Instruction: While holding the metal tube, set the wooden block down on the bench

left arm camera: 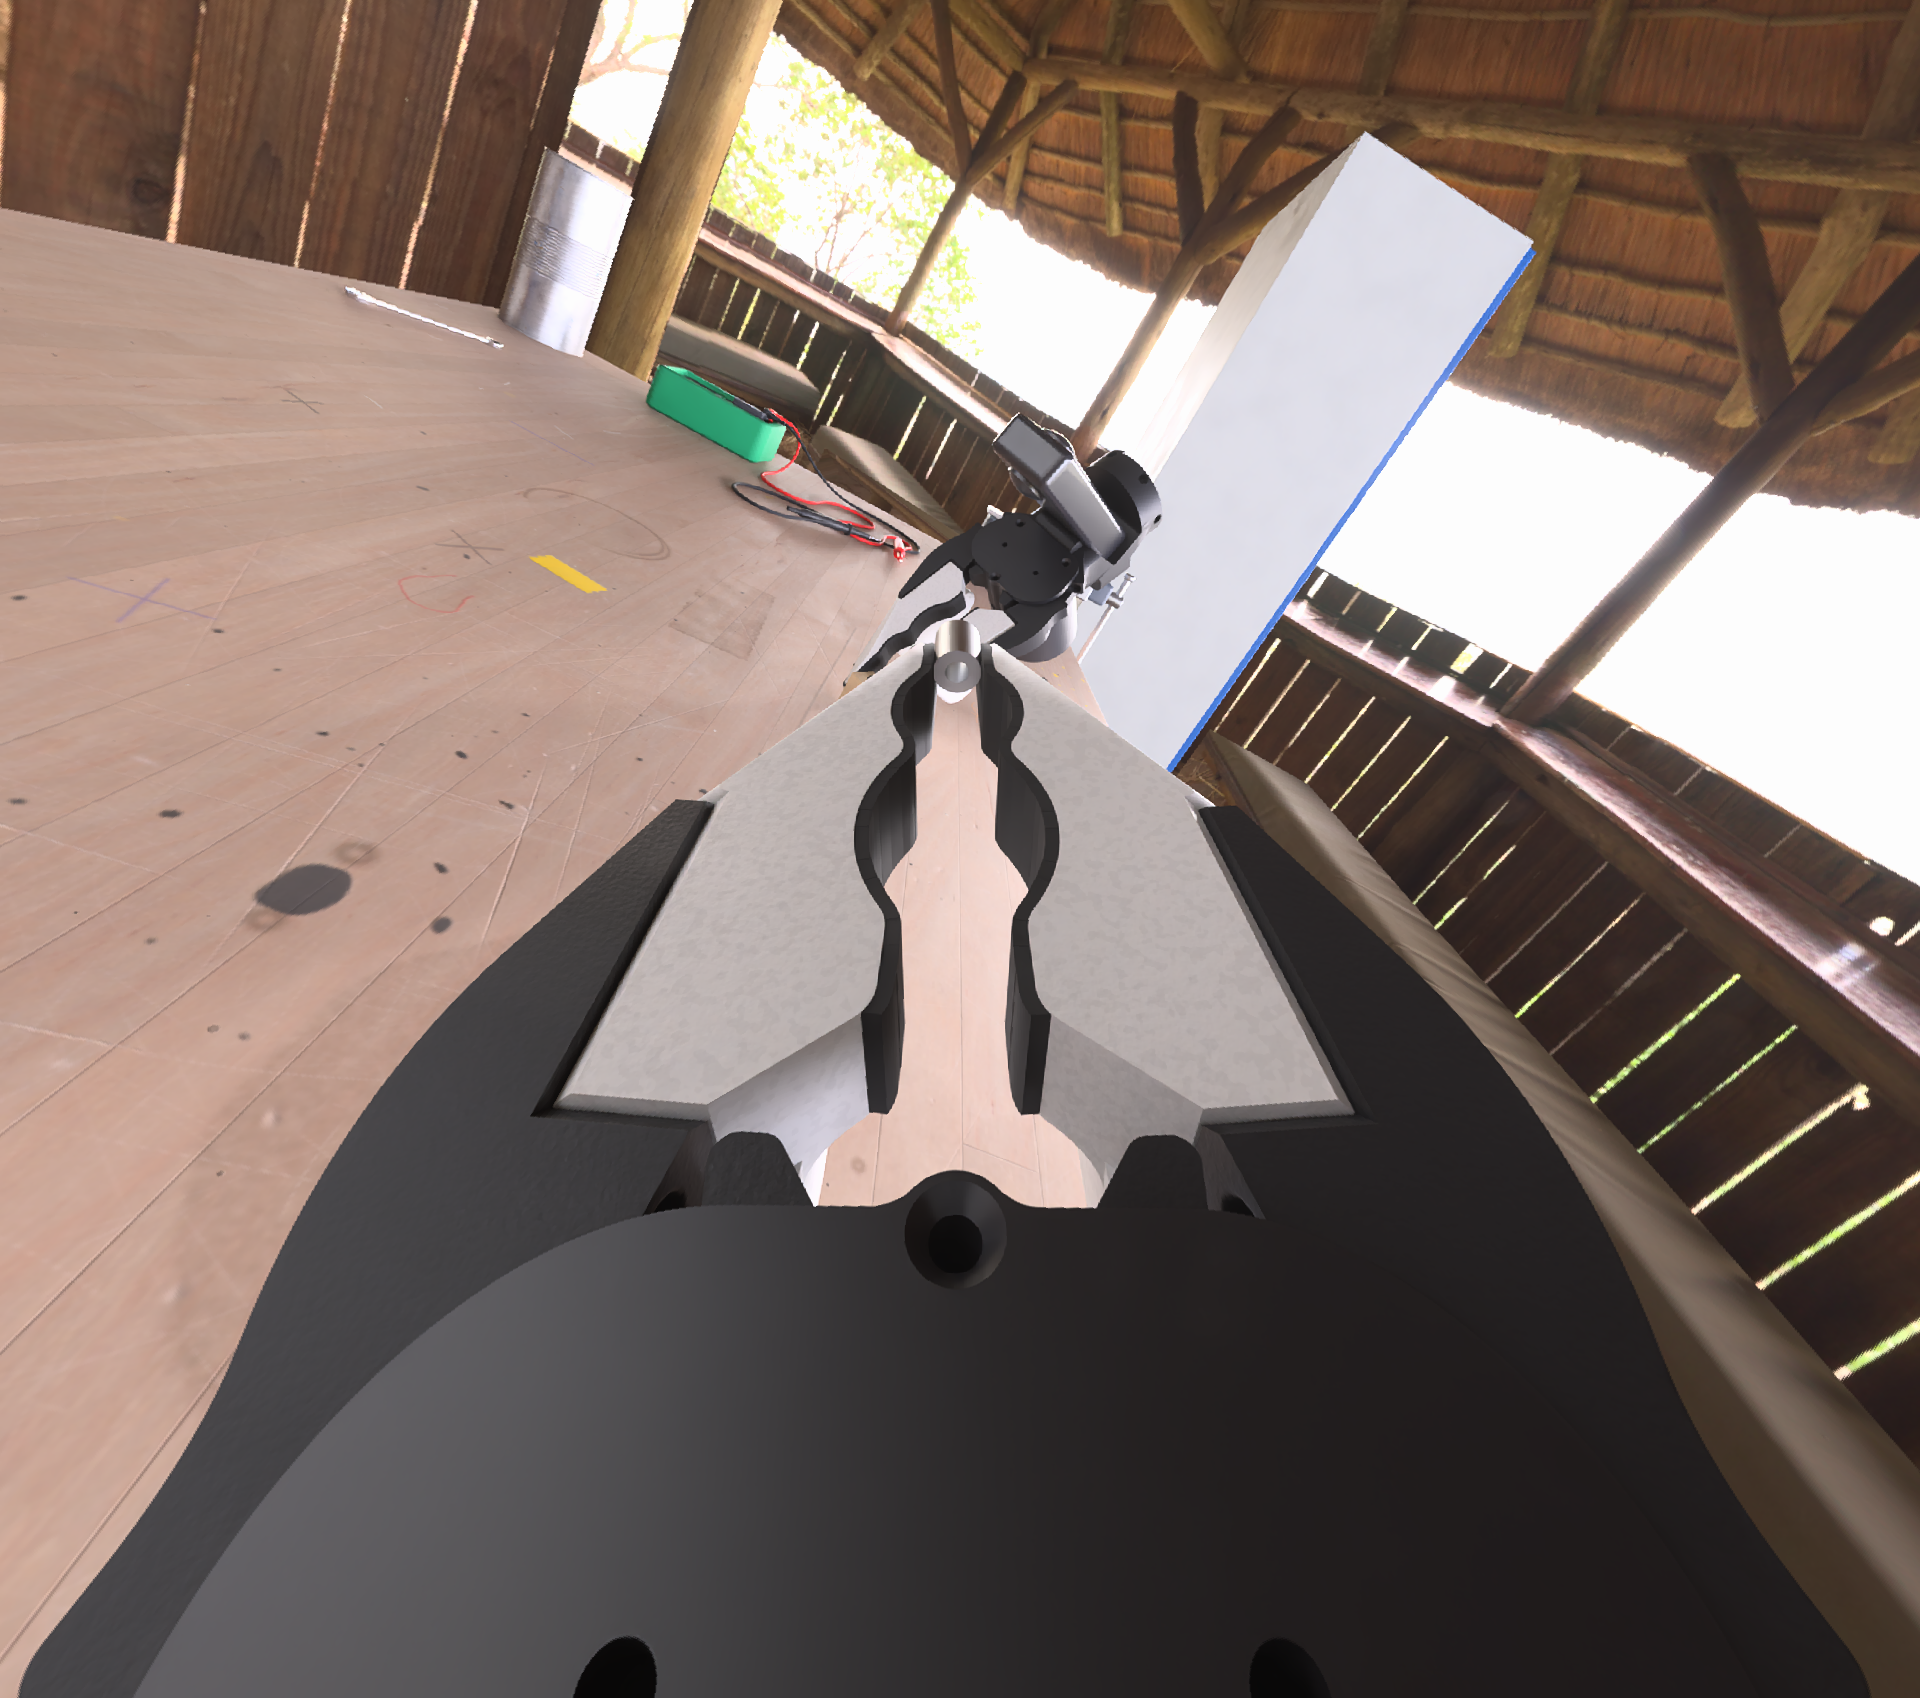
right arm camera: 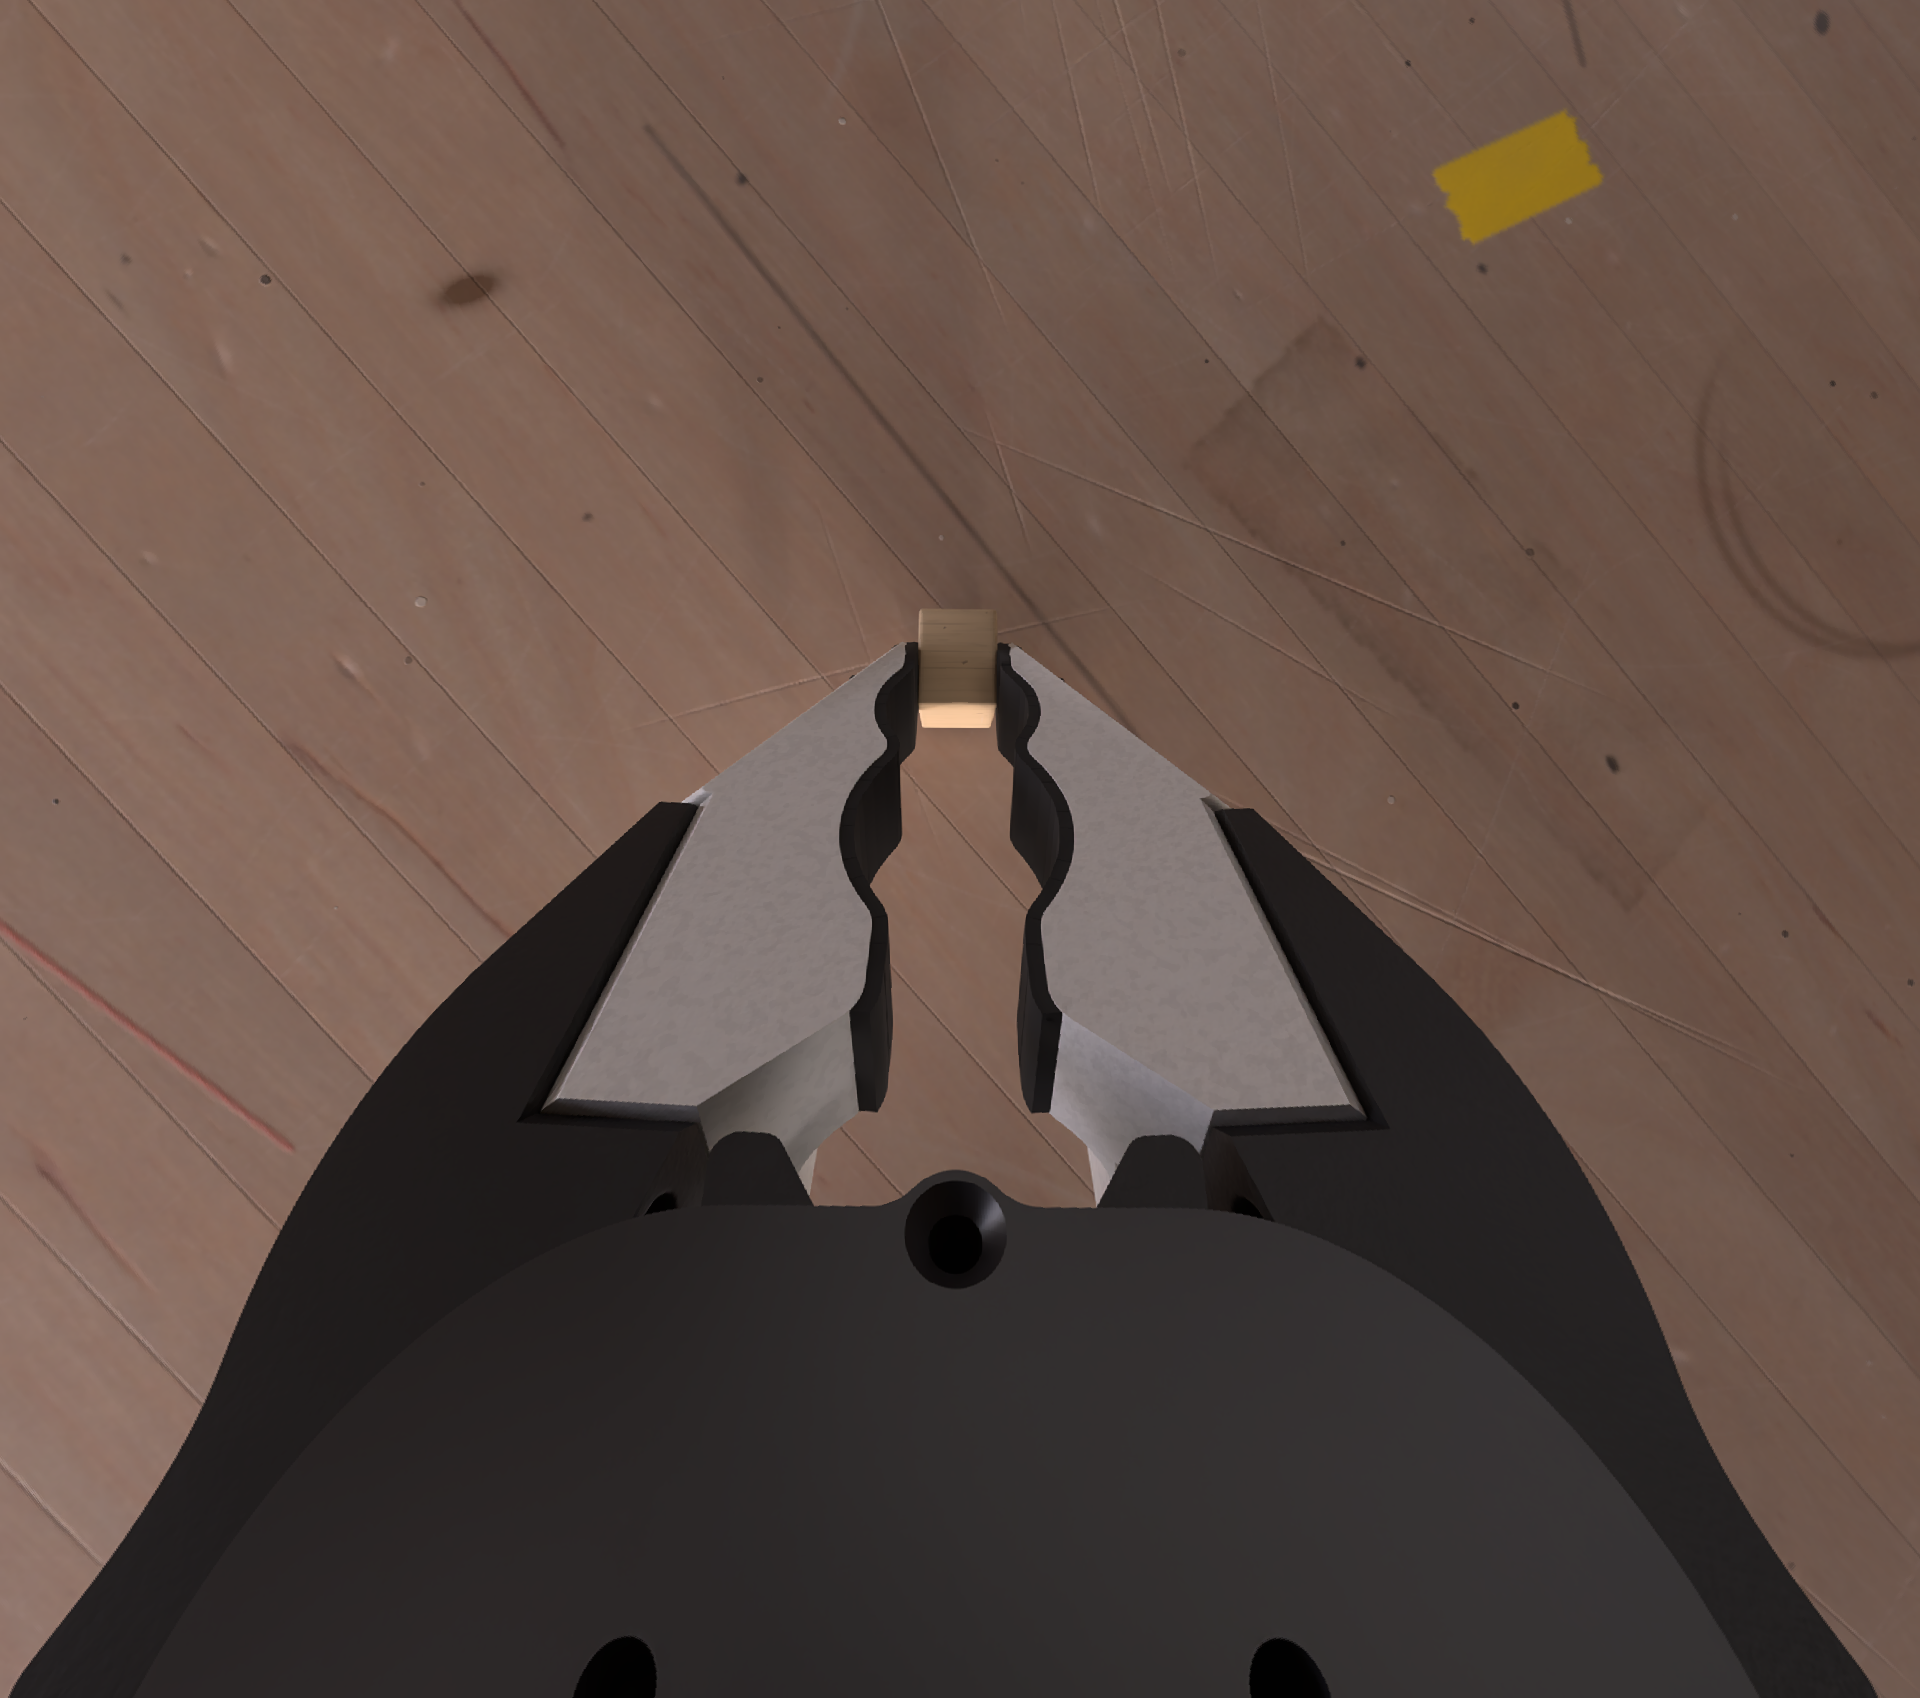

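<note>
At frame centre of the right wrist view, the small pale wooden block is clamped between the right gripper's fingertips, pointed down at the scratched brown bench, while the short silver metal tube is pinched by the left gripper.

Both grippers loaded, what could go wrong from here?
1. The block sits only at the right gripper fingertips; it may slip or tumble on release.
2. The tube is likewise pinched at the left gripper tips, close to the right gripper; a bump might knock it loose.
</note>
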Controlling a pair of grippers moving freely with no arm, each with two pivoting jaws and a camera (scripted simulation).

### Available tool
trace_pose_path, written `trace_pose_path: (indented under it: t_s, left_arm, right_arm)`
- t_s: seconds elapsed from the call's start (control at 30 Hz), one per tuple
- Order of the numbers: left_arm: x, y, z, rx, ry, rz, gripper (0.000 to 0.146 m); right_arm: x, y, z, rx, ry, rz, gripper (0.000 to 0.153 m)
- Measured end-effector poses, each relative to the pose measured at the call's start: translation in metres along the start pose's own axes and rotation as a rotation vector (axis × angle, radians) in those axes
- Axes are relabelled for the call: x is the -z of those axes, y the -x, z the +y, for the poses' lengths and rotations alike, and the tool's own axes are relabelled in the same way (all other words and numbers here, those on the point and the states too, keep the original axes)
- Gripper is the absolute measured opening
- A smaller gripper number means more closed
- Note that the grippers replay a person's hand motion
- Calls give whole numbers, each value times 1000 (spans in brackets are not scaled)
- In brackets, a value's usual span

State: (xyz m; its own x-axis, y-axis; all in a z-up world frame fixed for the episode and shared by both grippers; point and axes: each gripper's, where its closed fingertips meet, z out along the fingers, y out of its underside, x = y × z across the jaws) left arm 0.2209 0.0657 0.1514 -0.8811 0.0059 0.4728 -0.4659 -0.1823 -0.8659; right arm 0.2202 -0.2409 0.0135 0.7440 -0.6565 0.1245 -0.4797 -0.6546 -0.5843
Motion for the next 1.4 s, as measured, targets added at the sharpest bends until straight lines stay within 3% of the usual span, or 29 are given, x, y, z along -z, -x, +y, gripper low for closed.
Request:
trace_pose_path:
  t_s: [0.53, 0.93, 1.4]
  left_arm:
    - [0, 11, 7, 56, 30, -45, 7]
    - [-3, 13, 15, 87, 73, -38, 7]
    - [-4, 13, 16, 95, 79, -37, 7]
  right_arm:
    - [5, 3, -11, 58, -86, 105, 14]
    - [-15, 36, -36, -46, -113, -33, 14]
    - [-24, 39, -44, -74, -117, -40, 14]
